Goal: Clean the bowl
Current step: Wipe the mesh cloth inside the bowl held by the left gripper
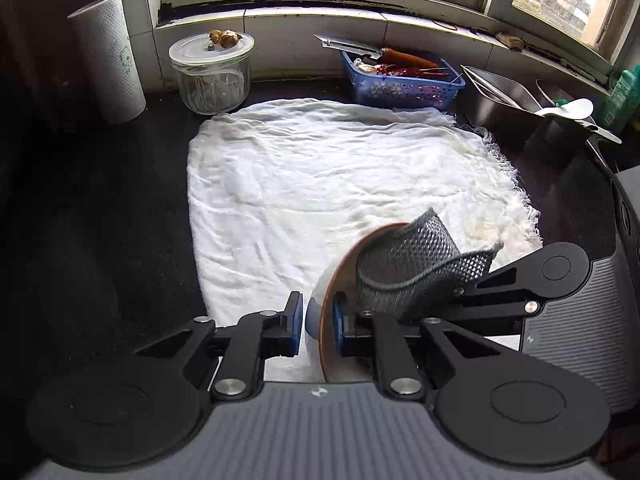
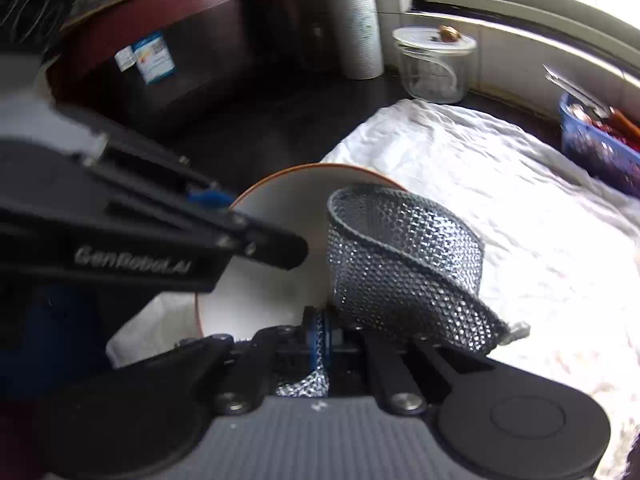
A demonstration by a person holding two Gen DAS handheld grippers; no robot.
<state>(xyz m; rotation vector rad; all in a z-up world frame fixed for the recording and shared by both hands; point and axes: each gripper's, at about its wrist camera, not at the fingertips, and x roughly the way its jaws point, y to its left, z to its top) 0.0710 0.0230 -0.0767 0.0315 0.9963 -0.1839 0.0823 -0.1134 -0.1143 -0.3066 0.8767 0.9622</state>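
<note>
A white bowl with a brown rim (image 1: 326, 300) is held on edge above a white cloth (image 1: 320, 184). My left gripper (image 1: 316, 326) is shut on the bowl's rim, one blue pad on each side of the wall. My right gripper (image 2: 322, 340) is shut on a grey mesh scrubbing cloth (image 2: 400, 264), whose loop presses into the bowl's white inside (image 2: 288, 216). The mesh cloth (image 1: 416, 268) and the right gripper's fingers (image 1: 500, 292) show in the left wrist view, right of the bowl. The left gripper's finger (image 2: 240, 236) crosses the bowl in the right wrist view.
On the dark counter stand a paper towel roll (image 1: 110, 60), a lidded glass jar (image 1: 212, 72), a blue basket with utensils (image 1: 400, 76) and a steel tray (image 1: 508, 104). A large dark-red pot (image 2: 160, 52) stands at the left. A windowsill runs along the back.
</note>
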